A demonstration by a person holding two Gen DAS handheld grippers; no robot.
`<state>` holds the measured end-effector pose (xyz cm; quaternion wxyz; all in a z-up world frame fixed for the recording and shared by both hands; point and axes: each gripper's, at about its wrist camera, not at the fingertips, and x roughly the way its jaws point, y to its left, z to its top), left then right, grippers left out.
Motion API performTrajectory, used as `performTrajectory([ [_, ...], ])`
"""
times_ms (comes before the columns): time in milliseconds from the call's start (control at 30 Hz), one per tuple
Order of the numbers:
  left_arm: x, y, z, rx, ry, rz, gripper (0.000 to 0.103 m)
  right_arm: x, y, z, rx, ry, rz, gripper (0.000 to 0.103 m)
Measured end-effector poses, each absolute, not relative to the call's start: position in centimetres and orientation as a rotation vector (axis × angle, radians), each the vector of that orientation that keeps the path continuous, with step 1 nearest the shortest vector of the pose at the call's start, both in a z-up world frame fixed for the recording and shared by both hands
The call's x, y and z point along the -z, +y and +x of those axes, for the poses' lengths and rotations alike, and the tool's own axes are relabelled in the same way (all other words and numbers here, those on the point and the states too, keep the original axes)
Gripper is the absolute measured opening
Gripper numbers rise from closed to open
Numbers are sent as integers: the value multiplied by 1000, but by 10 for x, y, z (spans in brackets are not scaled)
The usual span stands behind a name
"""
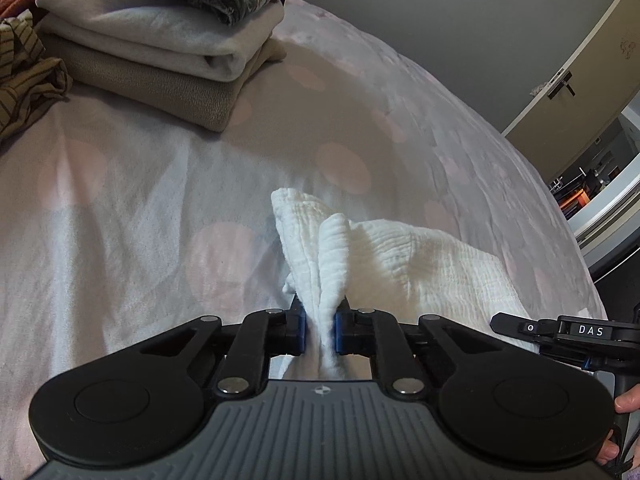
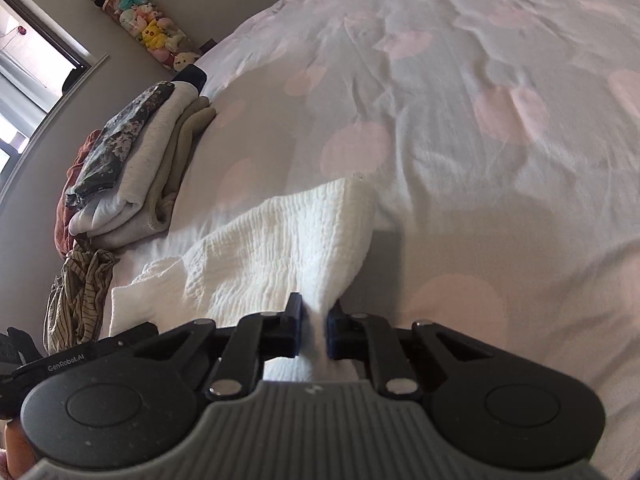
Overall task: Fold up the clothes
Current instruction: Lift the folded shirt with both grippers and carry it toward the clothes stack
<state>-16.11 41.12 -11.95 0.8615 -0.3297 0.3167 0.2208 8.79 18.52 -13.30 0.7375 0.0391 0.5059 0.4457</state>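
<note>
- Left wrist view: the left gripper point(image 1: 320, 330) has its jaws closed on a bunched fold of the white crinkled cloth point(image 1: 400, 256), which rises in two peaks just beyond the fingers and spreads right over the bedspread point(image 1: 140, 208) — pale, with pink dots.
- Far left, a stack of folded clothes point(image 1: 160, 52) sits on the bed: a beige knit under a cream piece, with a dark floral garment on top. A striped olive garment point(image 1: 28, 76) lies crumpled at the left edge.
- At the right edge, part of the right gripper point(image 1: 568, 334) shows; a door point(image 1: 580, 72) stands beyond.
- Right wrist view: the right gripper point(image 2: 314, 330) is clamped on a corner of the white crinkled cloth point(image 2: 272, 248), which spreads left and lies on the bedspread point(image 2: 460, 120).
- The stack of folded clothes point(image 2: 136, 168) lies far left, the striped olive garment point(image 2: 80, 292) nearer — a tube of plush toys point(image 2: 148, 28) stands by the window point(image 2: 28, 60).
</note>
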Motion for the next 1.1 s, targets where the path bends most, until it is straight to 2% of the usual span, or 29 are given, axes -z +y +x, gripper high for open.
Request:
performTrajectory([
  [533,31,432,-237,-563,473,-648,10,1,260,15,-1228,756,-151,12],
  [1100,-13,523,-384,-839,223,-717,10,-89,463,-114,-1578,428,-405,12],
])
